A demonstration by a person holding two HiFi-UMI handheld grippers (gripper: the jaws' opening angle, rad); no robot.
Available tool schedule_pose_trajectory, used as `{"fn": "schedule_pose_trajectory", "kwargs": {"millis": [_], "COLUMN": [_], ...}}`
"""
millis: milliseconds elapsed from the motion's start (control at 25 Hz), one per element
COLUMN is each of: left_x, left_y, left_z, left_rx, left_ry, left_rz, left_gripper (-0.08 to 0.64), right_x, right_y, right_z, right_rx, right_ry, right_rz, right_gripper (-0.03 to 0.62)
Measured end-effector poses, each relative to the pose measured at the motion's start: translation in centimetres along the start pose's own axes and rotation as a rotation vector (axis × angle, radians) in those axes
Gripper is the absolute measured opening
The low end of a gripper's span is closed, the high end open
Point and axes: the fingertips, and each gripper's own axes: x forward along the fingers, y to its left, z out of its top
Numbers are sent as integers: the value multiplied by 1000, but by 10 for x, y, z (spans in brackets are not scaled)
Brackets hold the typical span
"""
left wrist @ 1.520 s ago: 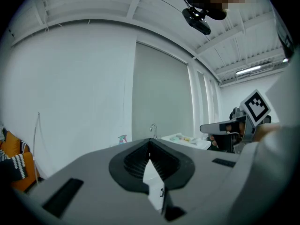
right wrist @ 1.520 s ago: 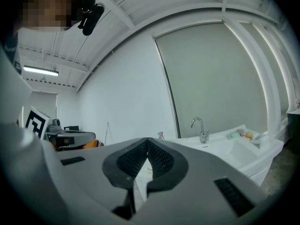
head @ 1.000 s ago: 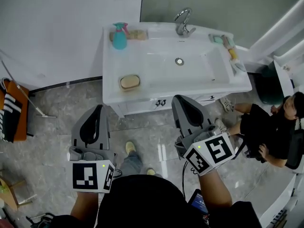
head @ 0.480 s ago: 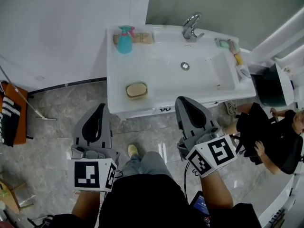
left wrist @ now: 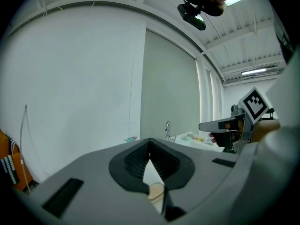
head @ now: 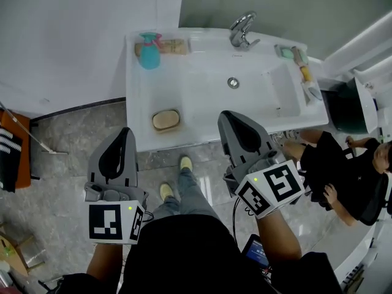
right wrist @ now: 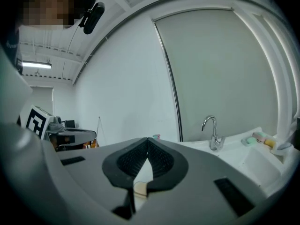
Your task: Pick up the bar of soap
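Observation:
The tan bar of soap (head: 166, 120) lies in a small dish on the front left corner of the white washbasin (head: 202, 109). My left gripper (head: 124, 131) is shut and empty, held over the floor just short of the basin's front edge, a little left of the soap. My right gripper (head: 226, 116) is also shut and empty, with its tip over the basin's front rim, to the right of the soap. In the left gripper view the jaws (left wrist: 149, 142) meet at the tip. The right gripper view shows its jaws (right wrist: 147, 139) closed the same way.
A teal spray bottle (head: 149, 49) and a chrome tap (head: 241, 29) stand at the basin's back. Small toiletries (head: 295, 56) lie on its right ledge. A person (head: 343, 176) sits on the floor at the right. A mop handle (head: 30, 136) leans at the left wall.
I have stepped closer to the basin. Both grippers have moved forward to its front edge, and the right one's tip now overlaps the rim. Both stayed shut.

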Motion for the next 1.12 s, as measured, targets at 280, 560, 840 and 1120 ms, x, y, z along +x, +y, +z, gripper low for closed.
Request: {"fn": "schedule_pose_trajectory", "kwargs": {"millis": [280,560,840,1120], "left_x": [57,101,126,132], "left_y": [-6,3,15,24], "left_z": [9,7,5,8], "left_rx": [33,35,44,58], "left_ry": [12,43,77,91], "left_rz": [-12,20,82,131], "left_gripper": [8,8,8,8], "right_x": [37,74,106,126], "right_y": [-40,-71,-77,-57], "right_z": [17,20,14,-2], "right_rx": [-9,-11,-26,-92], "right_ry": [-2,20,55,121], "right_rz": [50,103,204,366], "right_gripper": [6,6,6,6]}}
